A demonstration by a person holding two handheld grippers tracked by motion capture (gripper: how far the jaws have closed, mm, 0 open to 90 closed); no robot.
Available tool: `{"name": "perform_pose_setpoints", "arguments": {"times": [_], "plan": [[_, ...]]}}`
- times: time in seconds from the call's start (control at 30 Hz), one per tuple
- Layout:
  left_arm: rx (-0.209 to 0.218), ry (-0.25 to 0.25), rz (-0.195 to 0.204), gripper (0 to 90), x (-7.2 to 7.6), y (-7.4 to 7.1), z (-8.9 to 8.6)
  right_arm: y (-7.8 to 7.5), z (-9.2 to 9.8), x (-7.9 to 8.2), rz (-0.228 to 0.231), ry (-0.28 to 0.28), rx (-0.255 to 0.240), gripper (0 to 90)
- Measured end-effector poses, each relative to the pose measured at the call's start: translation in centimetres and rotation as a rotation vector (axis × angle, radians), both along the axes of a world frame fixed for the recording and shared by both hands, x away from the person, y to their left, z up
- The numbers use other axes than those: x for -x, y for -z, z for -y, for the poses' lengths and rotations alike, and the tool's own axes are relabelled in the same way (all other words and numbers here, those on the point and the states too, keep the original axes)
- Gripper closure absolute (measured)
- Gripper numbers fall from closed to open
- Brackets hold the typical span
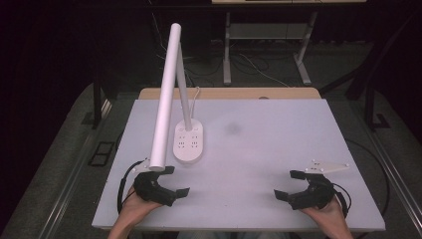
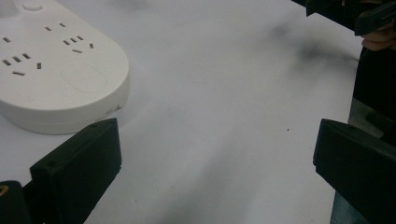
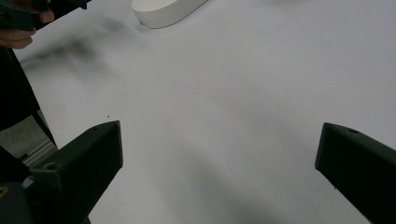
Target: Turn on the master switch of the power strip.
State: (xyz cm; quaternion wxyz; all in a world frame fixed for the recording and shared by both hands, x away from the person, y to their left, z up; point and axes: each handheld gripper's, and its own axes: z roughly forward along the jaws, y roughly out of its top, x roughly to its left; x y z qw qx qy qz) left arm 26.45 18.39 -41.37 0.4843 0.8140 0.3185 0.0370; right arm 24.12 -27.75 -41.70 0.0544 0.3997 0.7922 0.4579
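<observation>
A pale, matte white table (image 1: 278, 149) takes up the middle of the high view, with a strip of light wood (image 1: 229, 93) showing along its far edge. Around it lies grey carpet, and the room beyond is dark; metal table legs (image 1: 227, 50) and loose cables stand in the gloom at the back.

At the left near edge, the left gripper (image 1: 176, 181) rests low over the table in the person's left hand (image 1: 134, 201), its black jaws spread wide with nothing between them. In the left gripper view the same jaws stand far apart over bare tabletop.

Just beyond that gripper stands a white desk lamp (image 1: 166, 89): a long, smooth tube head slanting down toward the near side, on a thin stem rising from an oval base (image 1: 189, 142). The base is glossy white plastic with rounded edges and rows of socket slots on top (image 2: 56, 60). A white cord seems to leave its far end, though it is faint.

A faint grey smudge (image 1: 233, 128) marks the table's centre.

At the right near edge, the right gripper (image 1: 290, 185) is held in the right hand (image 1: 323, 214), jaws likewise wide open and empty, a grey three-cornered plate (image 1: 326, 168) on top. It lies well apart from the lamp.
</observation>
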Motion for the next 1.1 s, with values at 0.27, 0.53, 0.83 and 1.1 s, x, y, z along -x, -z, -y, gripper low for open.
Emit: {"name": "perform_pose_setpoints", "arguments": {"times": [0.27, 0.53, 0.83, 1.1], "plan": [[-0.006, 0.000, -0.015, 0.3, -0.8, -0.4, -0.2, -0.1, 0.1, 0.1, 0.007, 0.001, 0.002, 0.4], [-0.024, 0.000, -0.026, 0.3, -1.8, -1.1, -0.5, 0.0, 0.2, 0.1, 0.009, 0.004, 0.003, 0.4], [-0.043, -0.006, -0.028, 1.0, -2.8, -2.0, -1.0, 0.0, 0.2, 0.0, 0.004, 0.004, 0.007, 0.4], [-0.050, -0.010, -0.038, 1.1, -3.5, -2.4, -1.1, 0.0, 0.2, 0.1, 0.003, 0.004, 0.004, 0.4]]}}
